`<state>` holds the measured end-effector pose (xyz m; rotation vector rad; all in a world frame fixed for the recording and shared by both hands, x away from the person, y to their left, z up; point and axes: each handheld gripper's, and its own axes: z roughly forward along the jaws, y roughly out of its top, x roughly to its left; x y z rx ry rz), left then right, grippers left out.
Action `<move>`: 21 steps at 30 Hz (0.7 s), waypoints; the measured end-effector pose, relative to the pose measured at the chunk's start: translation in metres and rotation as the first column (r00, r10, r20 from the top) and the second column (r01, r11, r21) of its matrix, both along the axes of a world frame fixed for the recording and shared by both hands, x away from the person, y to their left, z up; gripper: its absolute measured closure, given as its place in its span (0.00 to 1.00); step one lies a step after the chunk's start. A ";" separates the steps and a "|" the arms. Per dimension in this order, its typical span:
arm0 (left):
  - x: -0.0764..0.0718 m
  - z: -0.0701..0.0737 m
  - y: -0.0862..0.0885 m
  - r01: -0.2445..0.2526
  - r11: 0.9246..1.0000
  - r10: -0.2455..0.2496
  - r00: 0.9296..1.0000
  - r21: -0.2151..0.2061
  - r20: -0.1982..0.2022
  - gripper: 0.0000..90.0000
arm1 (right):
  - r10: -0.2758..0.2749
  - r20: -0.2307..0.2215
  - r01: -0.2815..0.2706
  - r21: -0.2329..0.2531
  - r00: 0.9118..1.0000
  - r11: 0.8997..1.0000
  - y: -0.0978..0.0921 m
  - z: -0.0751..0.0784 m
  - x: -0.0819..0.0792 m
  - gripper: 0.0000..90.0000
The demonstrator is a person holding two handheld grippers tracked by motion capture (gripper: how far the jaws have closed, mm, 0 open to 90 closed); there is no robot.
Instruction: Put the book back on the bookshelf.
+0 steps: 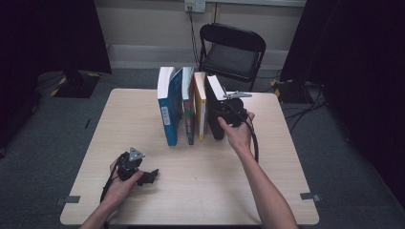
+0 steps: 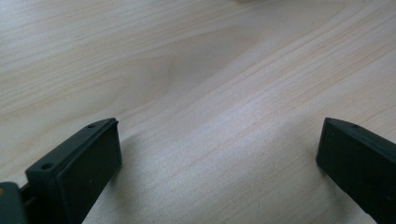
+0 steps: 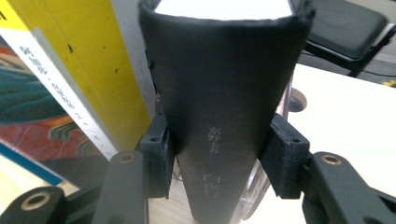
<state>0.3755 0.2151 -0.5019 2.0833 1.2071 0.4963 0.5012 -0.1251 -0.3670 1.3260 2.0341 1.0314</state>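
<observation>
Black-spined hardback book (image 3: 224, 121), rightmost in the upright row at centre frame, is clamped by the right hand-held gripper (image 3: 217, 156) yet not pulled out, while the left hand-held gripper (image 2: 219, 158) rests wide open, empty, on the pale wooden counter (image 1: 200, 191) lower left.
</observation>
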 end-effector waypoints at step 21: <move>0.001 0.000 -0.001 -0.003 1.000 0.003 1.000 -0.009 0.001 0.00 | 0.018 0.000 -0.018 0.085 1.000 0.996 0.014 -0.012 -0.007 0.42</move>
